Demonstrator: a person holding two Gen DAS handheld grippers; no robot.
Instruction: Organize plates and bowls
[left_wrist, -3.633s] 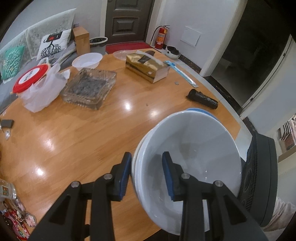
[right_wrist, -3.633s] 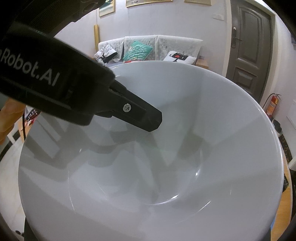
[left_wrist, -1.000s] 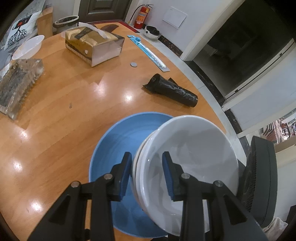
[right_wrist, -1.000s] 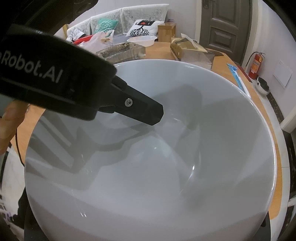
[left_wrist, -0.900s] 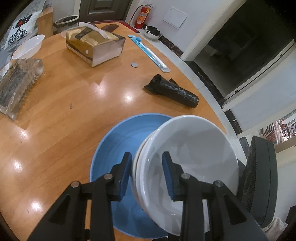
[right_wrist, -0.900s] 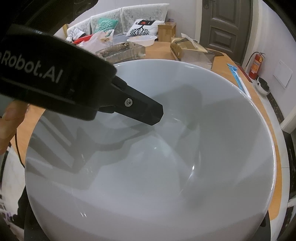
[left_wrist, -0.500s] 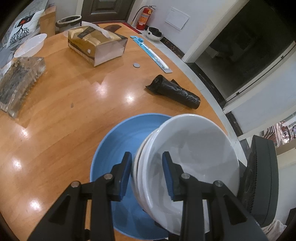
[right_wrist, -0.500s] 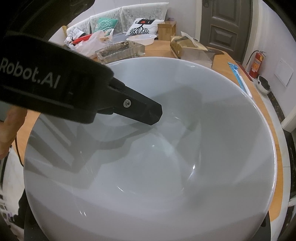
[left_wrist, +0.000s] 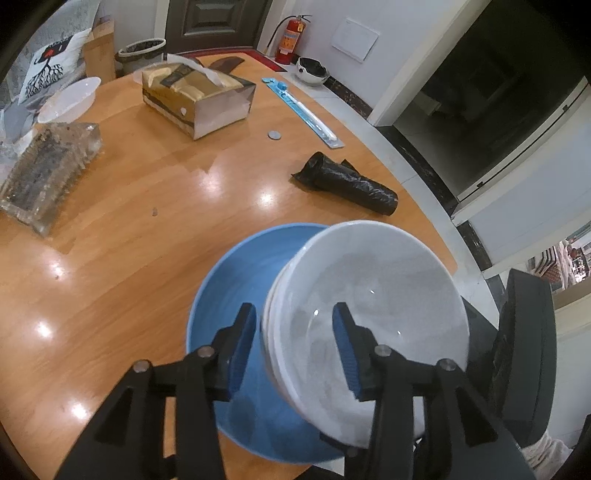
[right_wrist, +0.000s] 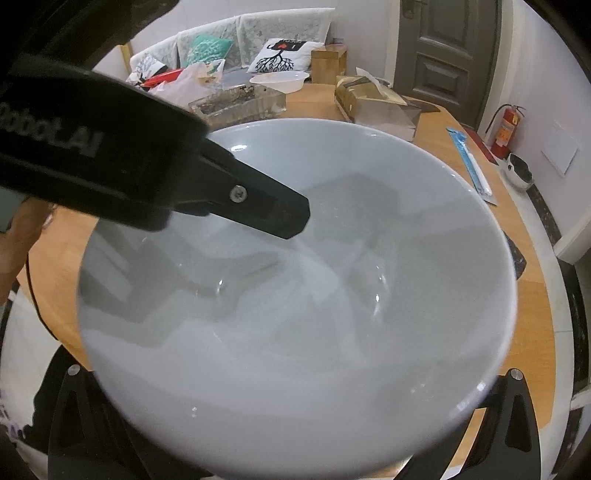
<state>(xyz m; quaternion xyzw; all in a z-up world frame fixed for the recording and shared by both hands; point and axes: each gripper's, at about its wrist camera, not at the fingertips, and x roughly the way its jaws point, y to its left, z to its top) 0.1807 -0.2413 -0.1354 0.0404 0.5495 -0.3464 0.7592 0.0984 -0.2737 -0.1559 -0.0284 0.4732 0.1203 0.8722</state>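
Note:
A stack of white bowls (left_wrist: 369, 306) sits tilted over a blue plate (left_wrist: 236, 288) near the table's front edge. My left gripper (left_wrist: 291, 347) is open; its blue-padded fingers (left_wrist: 242, 343) straddle the near rim without touching it. In the right wrist view the top white bowl (right_wrist: 314, 295) fills the frame, and the left gripper's finger reaches in over its rim. My right gripper's fingertips are hidden under the bowl; only the finger bases (right_wrist: 513, 417) show at the bottom corners. Another white bowl (left_wrist: 68, 101) stands at the far left of the table.
On the round wooden table (left_wrist: 129, 229) lie a tissue box (left_wrist: 195, 96), a glass tray (left_wrist: 48, 173), a black rolled bag (left_wrist: 347, 182), a blue toothbrush pack (left_wrist: 303, 107) and a coin (left_wrist: 274, 135). A black chair back (left_wrist: 524, 350) stands at the right.
My left gripper's jaws have spread apart and let go of the bowl rim. The bowl stack has dropped lower toward the blue plate and blurs with motion.

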